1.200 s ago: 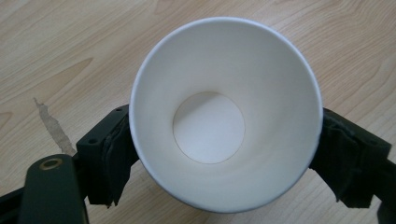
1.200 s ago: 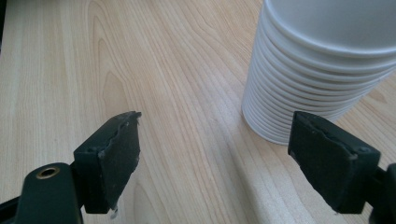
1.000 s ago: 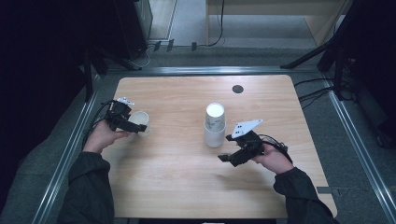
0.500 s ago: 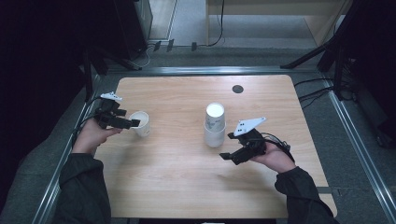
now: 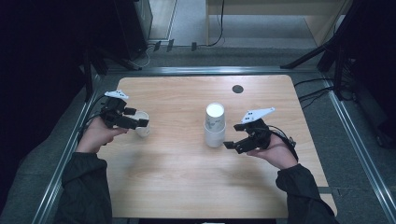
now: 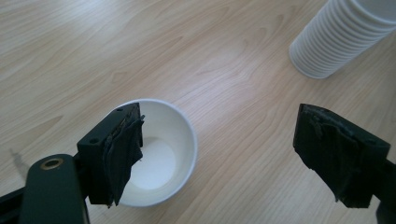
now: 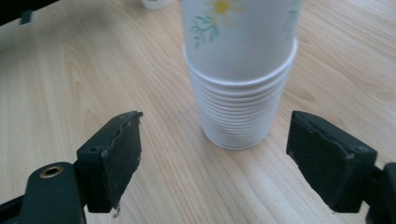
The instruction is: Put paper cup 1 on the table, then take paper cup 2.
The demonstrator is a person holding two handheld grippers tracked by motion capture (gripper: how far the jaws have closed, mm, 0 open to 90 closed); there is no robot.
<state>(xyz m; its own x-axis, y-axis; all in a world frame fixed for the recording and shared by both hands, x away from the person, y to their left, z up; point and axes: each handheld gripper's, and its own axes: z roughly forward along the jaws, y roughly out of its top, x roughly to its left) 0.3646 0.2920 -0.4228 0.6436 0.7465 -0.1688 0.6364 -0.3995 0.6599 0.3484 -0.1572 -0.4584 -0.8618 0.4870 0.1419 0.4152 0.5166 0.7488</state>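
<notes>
The work surface is a light wooden table (image 5: 187, 182) with rounded corners, framed by metal rails and dark surroundings; a small round grommet (image 5: 237, 88) sits near its far edge.

A stack of paper cups (image 5: 215, 125) stands inverted near the table's middle, its top cup printed with a flower. A single paper cup (image 5: 141, 123) stands upright, mouth up, toward the left edge, well apart from the stack.

The left gripper (image 5: 137, 118) hovers just above the single cup. Its jaws have just been closing slightly but stand wide; in the left gripper view, one pad (image 6: 122, 151) lies over the cup's rim (image 6: 187, 135) while the other is clear to the side, and no pad presses on the cup. The right gripper (image 5: 233, 136) stands open just beside the stack, with the stack (image 7: 240, 93) centred between its jaws and neither pad touching.

Recommended procedure, judged from this layout:
1. Advance the right gripper level, keeping the stack centred, and close on the top cup's wall only.
2. Grip lightly; paper walls crush easily.
3. Lift straight upward to prevent tipping the stack.
4. Keep the left gripper clear of the single cup.
</notes>
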